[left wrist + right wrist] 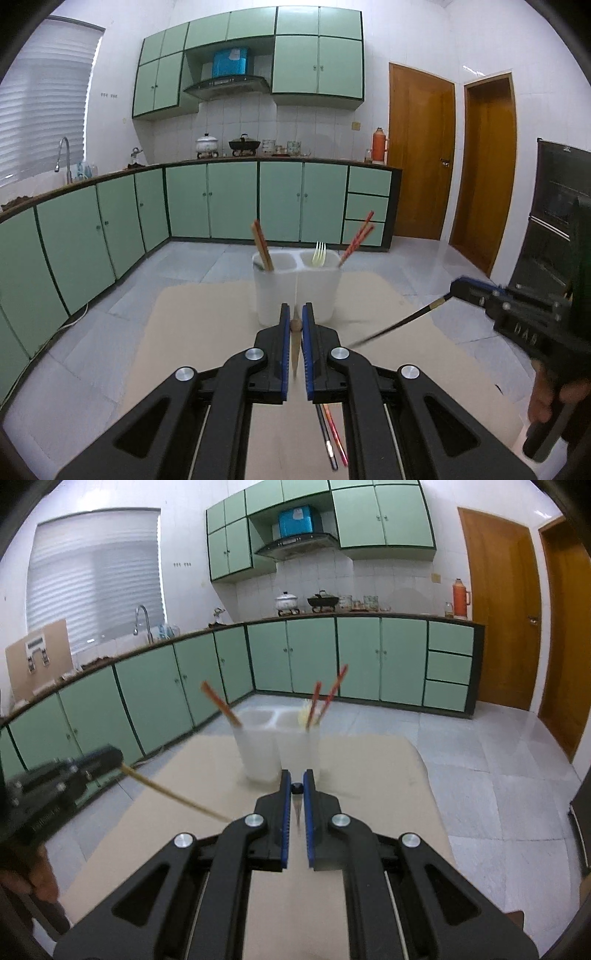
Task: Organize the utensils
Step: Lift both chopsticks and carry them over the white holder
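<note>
Left wrist view shows the left tool (296, 314) closed on a pale wooden chopstick (295, 349), pinched between its blue-lined jaws. The stick runs lengthwise along the gap, its rounded end poking out just in front of a white holder (297, 291). This holder stands upright on a beige counter (207, 332) and has two compartments side by side. Its left compartment holds orange-brown chopsticks (262, 245) leaning left. Its right compartment holds a pale fork (319, 254), tines up, and red chopsticks (357, 238) leaning right. Nearer than the holder, partly hidden under the left tool, a dark stick and a red stick (334, 435) lie together on the counter. To the right of the holder, the right tool (456, 287) hangs above the counter, closed on a black chopstick (400, 325) that slants down and toward the holder's near side.

Right wrist view is blurred. The right tool's jaws are nearly together around the black chopstick's dark end, just in front of the holder. To the left of the holder, the left tool appears with its pale stick slanting toward the counter's middle. Behind the holder, green cabinets (229, 199) line the kitchen wall.
</note>
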Available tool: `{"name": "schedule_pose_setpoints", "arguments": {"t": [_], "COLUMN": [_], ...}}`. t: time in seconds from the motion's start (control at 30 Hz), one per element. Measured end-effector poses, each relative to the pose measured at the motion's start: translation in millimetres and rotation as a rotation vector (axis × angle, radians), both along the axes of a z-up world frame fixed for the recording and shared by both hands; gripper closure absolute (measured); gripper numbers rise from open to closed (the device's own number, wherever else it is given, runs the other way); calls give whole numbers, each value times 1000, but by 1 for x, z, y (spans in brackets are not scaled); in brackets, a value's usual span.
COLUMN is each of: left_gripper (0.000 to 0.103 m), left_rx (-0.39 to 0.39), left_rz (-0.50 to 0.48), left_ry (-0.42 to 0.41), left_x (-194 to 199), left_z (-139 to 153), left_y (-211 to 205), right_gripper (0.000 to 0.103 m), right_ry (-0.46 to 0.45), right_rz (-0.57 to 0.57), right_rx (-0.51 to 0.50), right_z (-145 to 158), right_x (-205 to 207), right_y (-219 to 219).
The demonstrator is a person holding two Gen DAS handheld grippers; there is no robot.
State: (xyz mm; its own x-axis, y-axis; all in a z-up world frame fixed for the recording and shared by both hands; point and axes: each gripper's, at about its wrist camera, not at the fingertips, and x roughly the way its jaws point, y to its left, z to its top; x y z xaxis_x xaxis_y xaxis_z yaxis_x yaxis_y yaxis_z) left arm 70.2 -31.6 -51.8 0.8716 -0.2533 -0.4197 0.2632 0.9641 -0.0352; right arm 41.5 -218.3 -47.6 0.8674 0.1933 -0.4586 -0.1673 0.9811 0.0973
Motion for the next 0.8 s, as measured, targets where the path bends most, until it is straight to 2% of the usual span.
{"name": "schedule_pose_setpoints", "arguments": {"t": [0.17, 0.4, 0.6, 0.8], "left_gripper": [97, 97, 97, 97], "left_rx": [-34, -54, -71, -75], "left_rz": [-23, -44, -61, -56], "left_ry": [9, -36, -117, -219], "left_x": [16, 22, 27, 52], "left_z": [14, 39, 72, 110], "left_y": [2, 4, 3, -2], "right_gripper": [97, 97, 97, 97], "right_ry": [20, 39, -38, -150], "right_rz": [23, 53, 73, 63], "right_rx": [37, 72, 82, 64], "right_z": [27, 54, 95, 141], "right_x": [25, 47, 60, 88], "right_y": [-4, -4, -4, 0]}}
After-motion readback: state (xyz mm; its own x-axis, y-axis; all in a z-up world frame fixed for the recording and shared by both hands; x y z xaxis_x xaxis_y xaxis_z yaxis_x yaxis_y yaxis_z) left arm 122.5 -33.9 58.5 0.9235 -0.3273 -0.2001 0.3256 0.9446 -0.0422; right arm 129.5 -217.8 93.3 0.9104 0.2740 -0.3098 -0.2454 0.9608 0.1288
